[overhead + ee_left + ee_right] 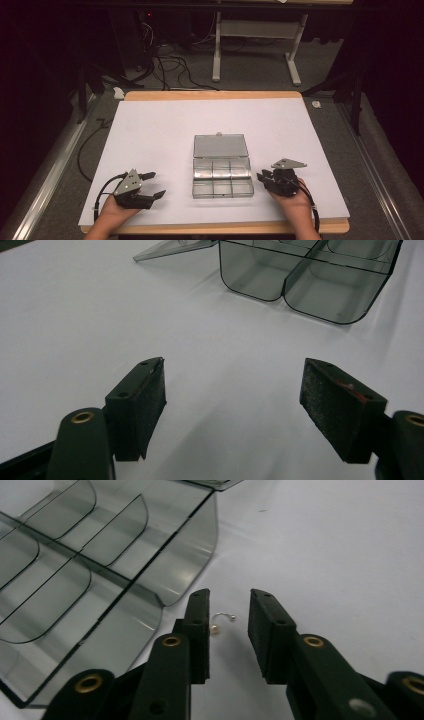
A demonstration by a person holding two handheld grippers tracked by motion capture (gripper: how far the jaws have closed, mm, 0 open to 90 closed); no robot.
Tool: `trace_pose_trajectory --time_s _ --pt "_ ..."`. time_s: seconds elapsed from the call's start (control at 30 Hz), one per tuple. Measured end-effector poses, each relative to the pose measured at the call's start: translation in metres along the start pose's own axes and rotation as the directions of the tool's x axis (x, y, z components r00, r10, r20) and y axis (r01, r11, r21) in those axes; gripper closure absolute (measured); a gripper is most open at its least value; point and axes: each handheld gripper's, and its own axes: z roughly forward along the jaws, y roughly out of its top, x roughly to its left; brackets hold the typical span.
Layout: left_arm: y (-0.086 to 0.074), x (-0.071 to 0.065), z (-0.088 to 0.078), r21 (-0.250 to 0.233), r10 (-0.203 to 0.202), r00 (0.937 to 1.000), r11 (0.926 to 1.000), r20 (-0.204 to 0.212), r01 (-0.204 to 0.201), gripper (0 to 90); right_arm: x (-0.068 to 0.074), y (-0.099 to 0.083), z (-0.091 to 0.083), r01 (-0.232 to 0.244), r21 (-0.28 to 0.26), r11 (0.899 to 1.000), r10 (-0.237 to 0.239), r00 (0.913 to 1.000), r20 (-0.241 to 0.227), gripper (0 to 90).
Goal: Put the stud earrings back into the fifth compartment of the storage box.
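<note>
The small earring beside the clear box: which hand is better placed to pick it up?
The right. The right gripper has the earring between its part-closed jaws, next to the box. The left gripper is open over bare white paper, away from it.

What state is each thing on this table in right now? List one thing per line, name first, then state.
Clear box: lid folded back flat, compartments look empty.
Earring: lying loose on the white sheet beside the box, between the right gripper's jaws, not yet pinched.
Left gripper: jaws wide apart, nothing between them.
Right gripper: jaws narrowed around the earring, a gap showing on each side.
</note>
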Motion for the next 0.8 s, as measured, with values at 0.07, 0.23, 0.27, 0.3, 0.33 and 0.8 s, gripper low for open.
trace_pose_trajectory --time_s 0.07,0.23,0.27,0.3,0.33,0.8 --pt "0.0 0.0 0.0 0.001 0.0 1.0 1.0 -0.001 0.0 27.1 0.003 0.001 0.003 0.019 0.01 1.0 -0.019 0.9998 -0.004 77.1" --pt "0.0 0.0 0.001 0.005 0.0 1.0 1.0 -0.001 0.0 27.1 0.008 0.002 0.01 0.046 0.05 0.998 -0.046 0.9988 0.012 85.7" --pt "0.0 0.0 0.001 0.005 0.0 1.0 1.0 -0.001 0.0 27.1 0.007 0.002 0.01 0.041 0.05 0.998 -0.042 0.999 0.018 85.7" --pt "0.0 0.0 0.001 0.005 0.0 1.0 1.0 -0.002 0.0 27.1 0.006 0.003 0.01 0.036 0.053 0.998 -0.036 0.9993 0.01 85.9" --pt "0.0 0.0 0.001 0.005 0.0 1.0 1.0 -0.002 0.0 27.2 0.006 0.002 0.01 0.032 0.054 0.998 -0.033 0.9993 0.015 86.0" --pt "0.0 0.0 0.001 0.004 0.0 1.0 1.0 0.005 0.0 27.2 -0.014 -0.01 -0.015 -0.02 0.022 1.0 0.019 0.9989 0.042 81.9"
